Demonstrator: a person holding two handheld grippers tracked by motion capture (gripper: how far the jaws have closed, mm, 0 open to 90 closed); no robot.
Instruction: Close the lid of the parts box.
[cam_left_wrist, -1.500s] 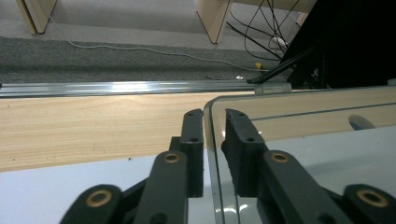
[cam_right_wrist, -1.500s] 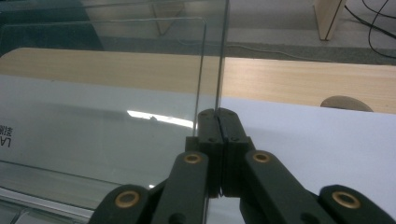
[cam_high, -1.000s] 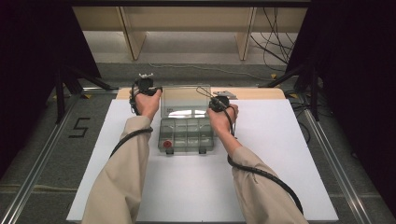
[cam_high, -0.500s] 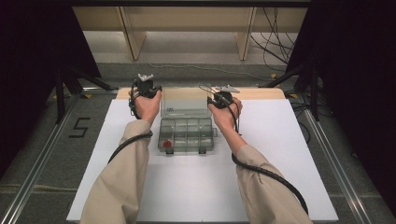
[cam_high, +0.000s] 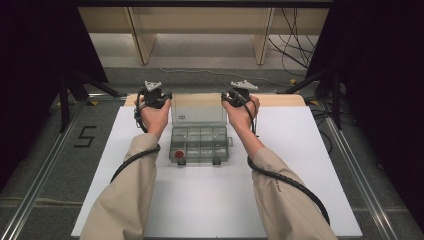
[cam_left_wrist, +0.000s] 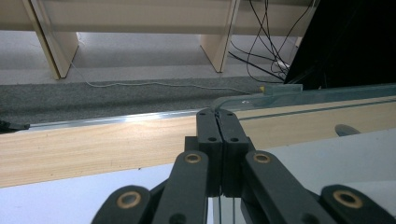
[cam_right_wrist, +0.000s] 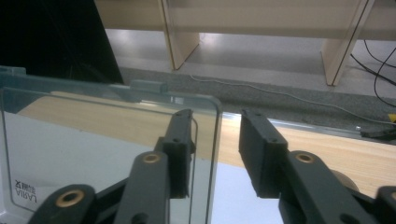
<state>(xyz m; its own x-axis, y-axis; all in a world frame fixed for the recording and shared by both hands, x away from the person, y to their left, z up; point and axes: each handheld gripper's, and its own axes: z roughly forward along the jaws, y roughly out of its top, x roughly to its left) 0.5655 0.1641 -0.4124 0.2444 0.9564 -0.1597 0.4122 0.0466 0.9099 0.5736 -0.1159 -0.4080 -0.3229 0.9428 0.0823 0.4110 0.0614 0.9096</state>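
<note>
Left fingers pinch the raised lid; right gripper gapes.

My left gripper sits at the left top corner of the clear organizer box's raised lid, my right gripper at its right top corner. The box lies open on the white table, a red piece in its front-left compartment.

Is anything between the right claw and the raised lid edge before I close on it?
Nothing visible: the right claw is open with the clear lid edge already between its jaws, no object in the gap.
</note>
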